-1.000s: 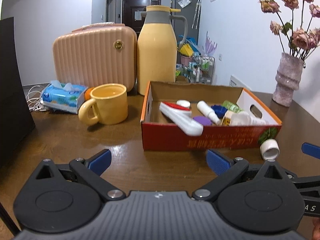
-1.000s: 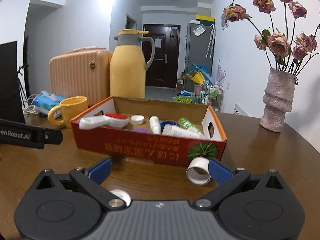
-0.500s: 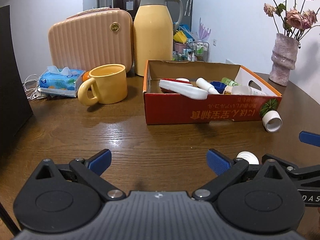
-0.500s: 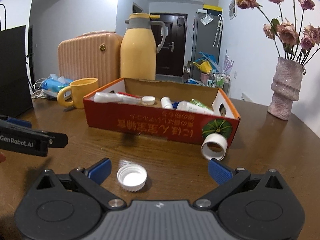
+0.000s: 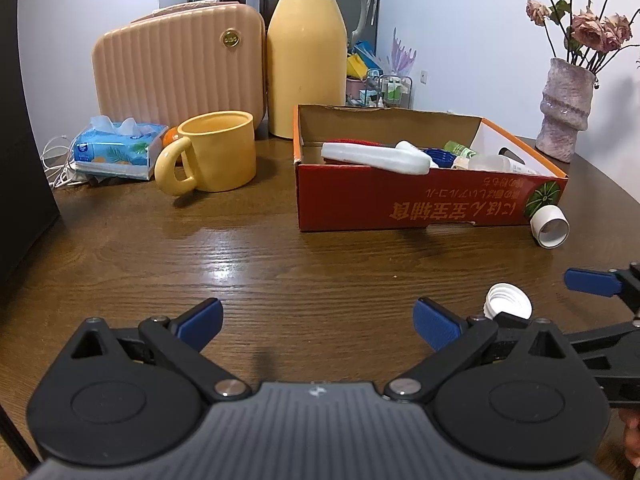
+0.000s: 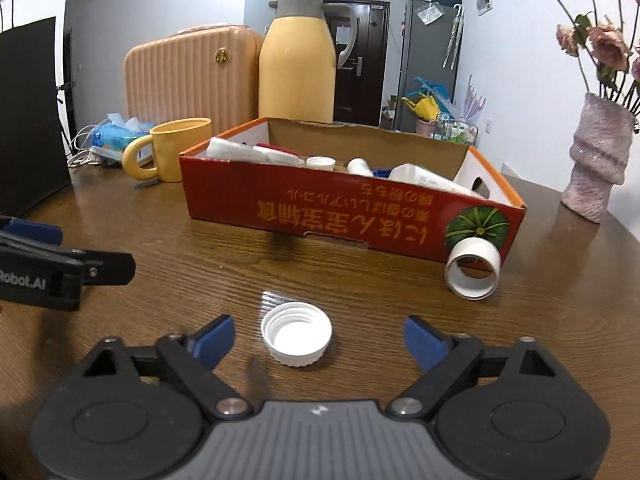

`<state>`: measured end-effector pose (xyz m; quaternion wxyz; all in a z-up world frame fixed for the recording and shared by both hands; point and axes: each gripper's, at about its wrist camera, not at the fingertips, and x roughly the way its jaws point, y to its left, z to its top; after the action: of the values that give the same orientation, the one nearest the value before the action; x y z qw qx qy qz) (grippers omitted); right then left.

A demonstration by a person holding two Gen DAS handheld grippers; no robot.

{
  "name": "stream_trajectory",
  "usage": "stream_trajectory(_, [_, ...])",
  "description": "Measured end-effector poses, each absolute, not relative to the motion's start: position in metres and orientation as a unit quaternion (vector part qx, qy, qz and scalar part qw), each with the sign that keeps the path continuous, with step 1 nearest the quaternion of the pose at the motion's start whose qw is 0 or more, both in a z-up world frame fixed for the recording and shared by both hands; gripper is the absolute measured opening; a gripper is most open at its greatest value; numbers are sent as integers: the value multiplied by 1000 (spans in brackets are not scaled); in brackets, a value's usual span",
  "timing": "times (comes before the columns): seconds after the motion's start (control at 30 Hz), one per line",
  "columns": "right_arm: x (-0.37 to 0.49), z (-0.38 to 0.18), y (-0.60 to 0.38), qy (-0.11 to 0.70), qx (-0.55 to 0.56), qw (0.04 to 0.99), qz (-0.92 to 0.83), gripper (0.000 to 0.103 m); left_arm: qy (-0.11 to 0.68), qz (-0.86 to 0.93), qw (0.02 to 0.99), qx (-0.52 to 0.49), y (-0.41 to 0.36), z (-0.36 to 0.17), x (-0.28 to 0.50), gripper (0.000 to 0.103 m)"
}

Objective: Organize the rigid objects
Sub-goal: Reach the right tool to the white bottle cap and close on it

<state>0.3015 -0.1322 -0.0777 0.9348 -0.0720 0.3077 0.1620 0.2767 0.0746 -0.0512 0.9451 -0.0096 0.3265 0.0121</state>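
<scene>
Wooden table (image 6: 200, 264) bears red box (image 6: 344, 216) before white walls

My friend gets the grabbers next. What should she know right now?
Left gripper: jaws open, empty, low over the table.
Right gripper: jaws open, empty, with the white screw cap lying open side up on the table between them, not yet gripped.
The red box already holds several bottles, tubes and caps.
A white ring-shaped cap lies on its side against the box's near right corner.
Left to do: close on the screw cap and put it in the box, then probably the ring-shaped cap.
</scene>
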Motion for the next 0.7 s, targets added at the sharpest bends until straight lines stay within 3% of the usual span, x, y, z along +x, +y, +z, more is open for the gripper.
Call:
stream_trajectory(0.17, [310, -83, -127, 324, -69, 928, 171, 65, 330, 12, 944, -14, 78, -53, 277, 103])
stream_trajectory(0.27, [312, -87, -124, 330, -68, 924, 181, 39, 332, 13, 943, -14, 80, -54, 278, 103])
stream_trajectory(0.7, [310, -75, -142, 292, -38, 939, 176, 39, 326, 16, 945, -9, 74, -55, 280, 103])
